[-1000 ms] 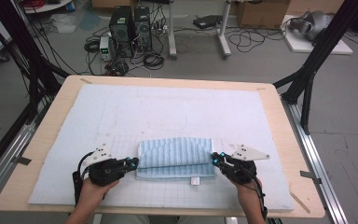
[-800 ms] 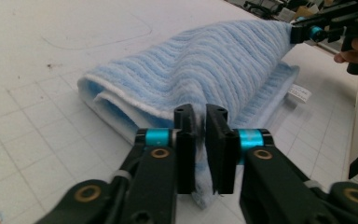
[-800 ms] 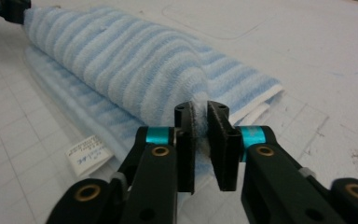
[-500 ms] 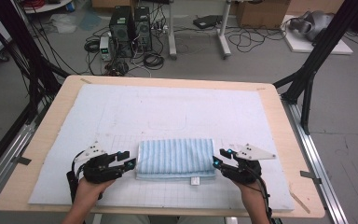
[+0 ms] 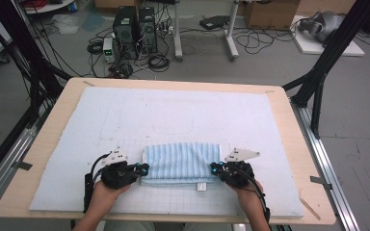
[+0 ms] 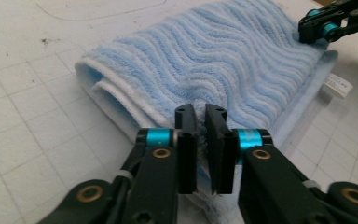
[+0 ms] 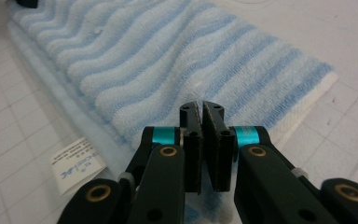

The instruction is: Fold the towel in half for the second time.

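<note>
Both grippers pinch the folded striped towel [image 5: 180, 162], one at each short end. Our left gripper [image 6: 201, 122] has just been closing, and its jaws now stand narrow with a tuft of terry caught between them at the towel's left edge. Our right gripper [image 7: 201, 116] has just been closing too, clamped on the fabric at the right edge, near the white label [image 7: 77, 163]. We see the towel lying flat near the front of the worktop [image 5: 289, 144], on the pale gridded mat [image 5: 125, 110]. Beyond the towel's far edge the mat lies bare toward the back, with open room on both sides.
</note>
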### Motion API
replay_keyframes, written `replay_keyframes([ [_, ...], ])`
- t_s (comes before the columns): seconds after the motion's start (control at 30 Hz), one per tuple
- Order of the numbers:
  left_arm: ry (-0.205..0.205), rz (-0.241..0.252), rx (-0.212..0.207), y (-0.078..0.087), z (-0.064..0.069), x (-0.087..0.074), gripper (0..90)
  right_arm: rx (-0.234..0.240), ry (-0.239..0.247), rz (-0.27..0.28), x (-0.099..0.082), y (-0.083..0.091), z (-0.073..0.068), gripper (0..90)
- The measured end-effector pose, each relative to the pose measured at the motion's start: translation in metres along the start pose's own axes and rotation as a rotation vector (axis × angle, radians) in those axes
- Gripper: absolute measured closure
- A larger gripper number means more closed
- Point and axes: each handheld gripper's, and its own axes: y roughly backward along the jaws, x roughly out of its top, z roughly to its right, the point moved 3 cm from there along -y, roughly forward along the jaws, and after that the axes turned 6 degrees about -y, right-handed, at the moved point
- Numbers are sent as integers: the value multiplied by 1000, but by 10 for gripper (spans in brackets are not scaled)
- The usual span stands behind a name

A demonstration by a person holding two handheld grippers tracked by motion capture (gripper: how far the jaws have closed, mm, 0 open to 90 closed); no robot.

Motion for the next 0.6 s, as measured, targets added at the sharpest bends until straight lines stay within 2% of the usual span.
replay_keyframes([
  [0.17, 9, 37, -28, 12, 3, 2, 846, 4, -1, 40, 2, 14, -8, 867],
  [0.3, 15, 25, -35, 18, 4, -4, 810, 9, 20, 45, 1, 24, -17, 863],
  [0.4, 32, -5, -38, 18, 3, -11, 733, 3, 29, 22, -6, 25, -20, 856],
  [0.47, 46, 1, -11, 20, 1, -11, 589, -1, 22, -6, -12, 21, -20, 839],
  [0.53, 54, 34, -6, 23, -1, -8, 552, -16, 28, -32, -16, 18, -19, 785],
  [0.57, 52, 47, 1, 24, -2, -5, 536, -25, 22, -31, -16, 18, -19, 729],
  [0.6, 52, 64, 7, 25, -2, -1, 520, -40, 15, -10, -14, 20, -17, 633],
])
